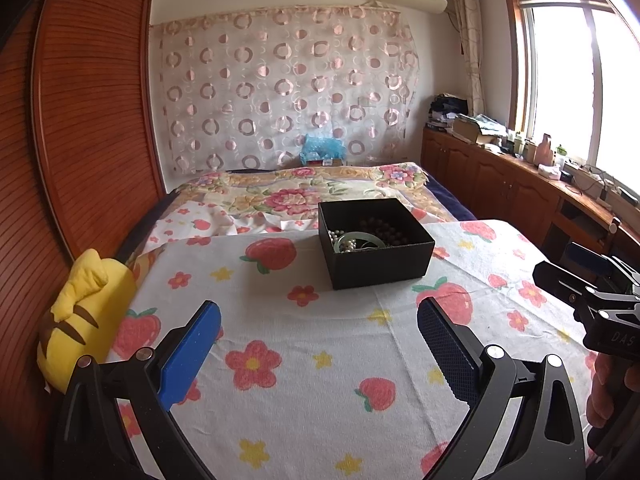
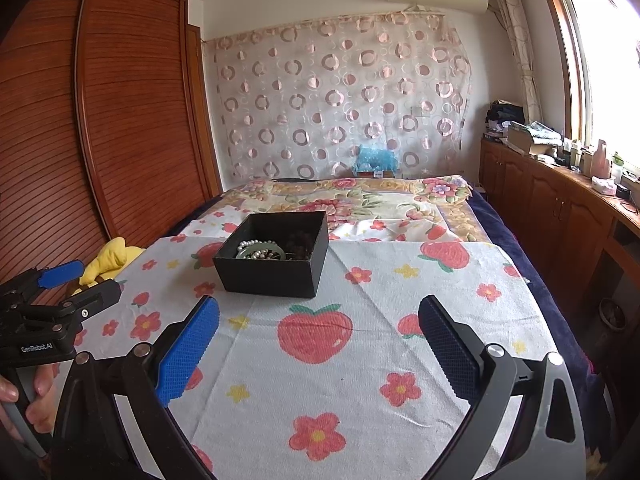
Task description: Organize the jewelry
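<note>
A black open box [image 1: 380, 266] stands on the strawberry-print cloth [image 1: 304, 360] over the bed. Inside it lie a pale green bangle [image 1: 358, 239], a pearl strand [image 1: 340, 240] and dark beads [image 1: 384, 230]. The box also shows in the right wrist view [image 2: 272, 276], with the bangle [image 2: 260, 251] and beads [image 2: 300, 242]. My left gripper [image 1: 320, 328] is open and empty, well short of the box. My right gripper [image 2: 320, 328] is open and empty, short of the box and to its right. Each gripper shows at the edge of the other's view: the right one [image 1: 576, 280] and the left one [image 2: 68, 284].
A yellow plush toy [image 1: 84, 312] lies at the bed's left edge beside the wooden wardrobe [image 1: 80, 120]. A floral blanket [image 1: 312, 192] covers the far bed. A cluttered wooden cabinet [image 1: 520, 176] runs under the window on the right.
</note>
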A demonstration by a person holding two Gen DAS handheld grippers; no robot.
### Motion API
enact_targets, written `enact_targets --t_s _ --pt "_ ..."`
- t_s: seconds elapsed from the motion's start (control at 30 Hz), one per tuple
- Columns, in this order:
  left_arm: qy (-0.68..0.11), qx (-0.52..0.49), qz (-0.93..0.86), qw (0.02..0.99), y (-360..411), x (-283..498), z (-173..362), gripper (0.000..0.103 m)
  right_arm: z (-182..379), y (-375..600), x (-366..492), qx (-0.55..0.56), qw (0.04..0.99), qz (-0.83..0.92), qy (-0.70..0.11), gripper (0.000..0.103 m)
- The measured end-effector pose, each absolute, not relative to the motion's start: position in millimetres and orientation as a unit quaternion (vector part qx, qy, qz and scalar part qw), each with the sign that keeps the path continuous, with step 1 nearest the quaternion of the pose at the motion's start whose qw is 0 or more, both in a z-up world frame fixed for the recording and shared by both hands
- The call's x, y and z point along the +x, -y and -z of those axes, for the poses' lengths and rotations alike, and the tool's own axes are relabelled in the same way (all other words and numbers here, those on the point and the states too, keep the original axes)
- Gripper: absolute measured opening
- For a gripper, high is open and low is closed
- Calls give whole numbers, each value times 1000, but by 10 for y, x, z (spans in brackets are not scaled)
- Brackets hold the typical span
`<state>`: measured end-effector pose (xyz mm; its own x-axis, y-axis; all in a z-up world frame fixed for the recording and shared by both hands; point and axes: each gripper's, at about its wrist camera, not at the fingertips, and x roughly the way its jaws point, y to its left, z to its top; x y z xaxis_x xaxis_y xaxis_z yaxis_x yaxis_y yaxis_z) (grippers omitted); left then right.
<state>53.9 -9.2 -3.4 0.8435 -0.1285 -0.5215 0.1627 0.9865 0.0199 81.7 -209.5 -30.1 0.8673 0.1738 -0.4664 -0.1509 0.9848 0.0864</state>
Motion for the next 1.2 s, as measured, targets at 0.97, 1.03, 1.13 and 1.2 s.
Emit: enact_targets --t_s 0.97,1.03,1.13,1.2 --pt "-257 31 72 963 163 447 -44 95 356 2076 773 25 968 -81 -237 101" --pt "-257 31 72 963 161 446 -42 95 360 2073 766 25 968 -81 -236 101" --pt "-257 31 72 963 159 445 -40 95 336 2070 771 24 968 -80 -235 101" --pt "-256 31 72 963 157 444 -38 95 338 2071 770 24 968 -80 -236 101"
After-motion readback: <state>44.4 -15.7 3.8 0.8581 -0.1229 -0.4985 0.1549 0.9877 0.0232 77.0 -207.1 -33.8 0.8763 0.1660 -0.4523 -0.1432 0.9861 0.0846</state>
